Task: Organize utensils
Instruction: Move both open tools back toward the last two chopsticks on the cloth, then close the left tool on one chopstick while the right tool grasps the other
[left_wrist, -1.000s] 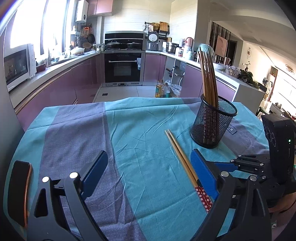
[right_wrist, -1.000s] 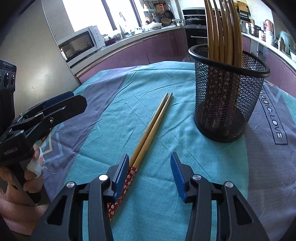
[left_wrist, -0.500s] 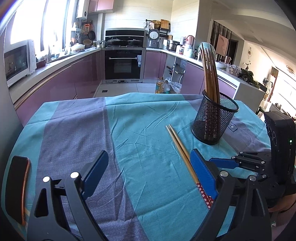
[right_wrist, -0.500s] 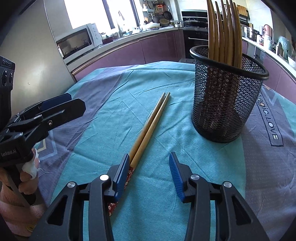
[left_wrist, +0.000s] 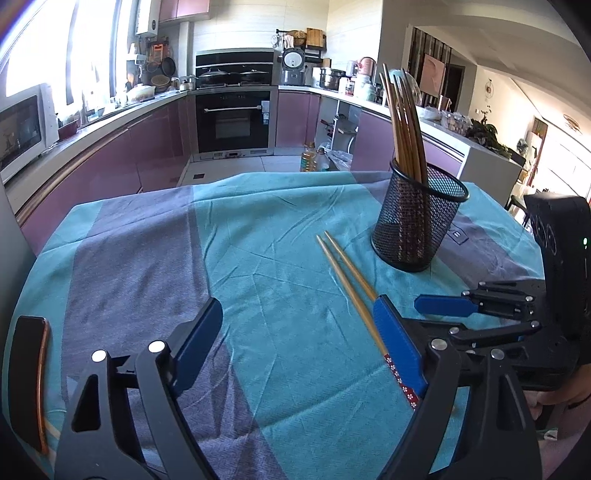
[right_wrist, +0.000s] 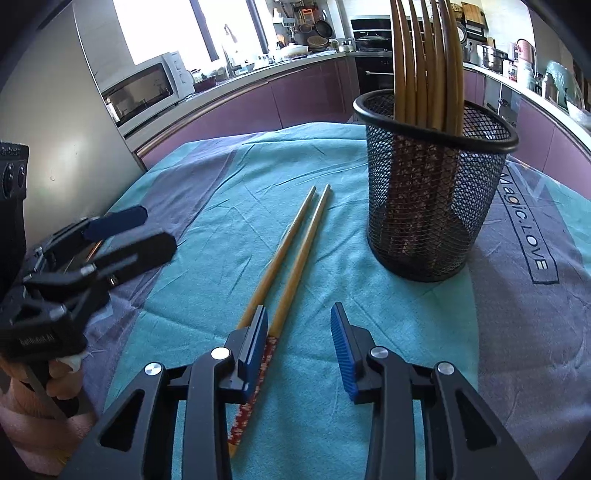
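Closing in, the right gripper (right_wrist: 299, 343) had one chopstick of the loose pair (right_wrist: 291, 243) between its unclamped jaws, the other outside its left finger; a pinch risked scattering them beside the mesh holder (right_wrist: 428, 206). The left gripper (left_wrist: 295, 332) hovered released, empty.

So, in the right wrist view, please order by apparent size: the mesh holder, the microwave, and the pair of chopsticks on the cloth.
1. mesh holder, clearly largest.
2. pair of chopsticks, long but thin.
3. microwave, smallest here, but it stands far from the camera, so this says little about real size.
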